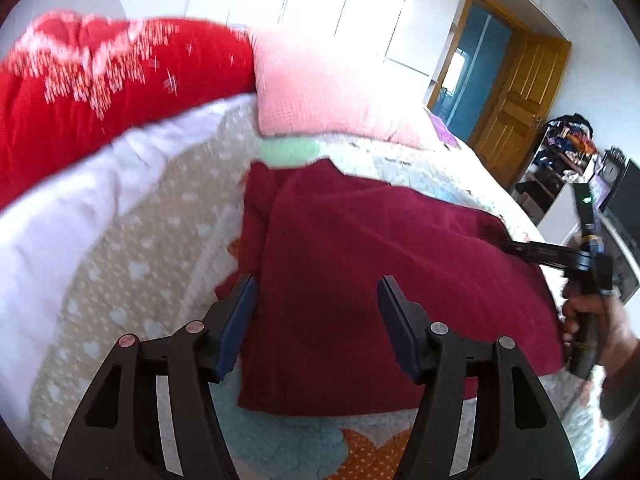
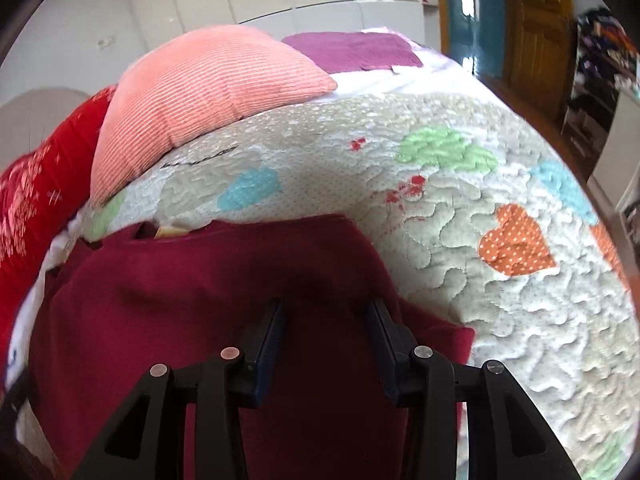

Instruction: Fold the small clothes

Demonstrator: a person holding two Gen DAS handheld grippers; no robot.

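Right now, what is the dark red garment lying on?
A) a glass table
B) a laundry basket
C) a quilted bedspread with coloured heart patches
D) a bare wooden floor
C: the dark red garment is spread on the quilted bedspread, whose orange heart patch shows just beside it; the left gripper stands open over the cloth.

The red blanket (image 1: 80,80) smears with motion blur, so its white pattern cannot be read. The right gripper's (image 1: 516,246) fingertips vanish under the maroon garment (image 1: 360,260). The shelf clutter (image 1: 568,140) is too small to identify. The garment's lower edge runs off the right wrist frame.
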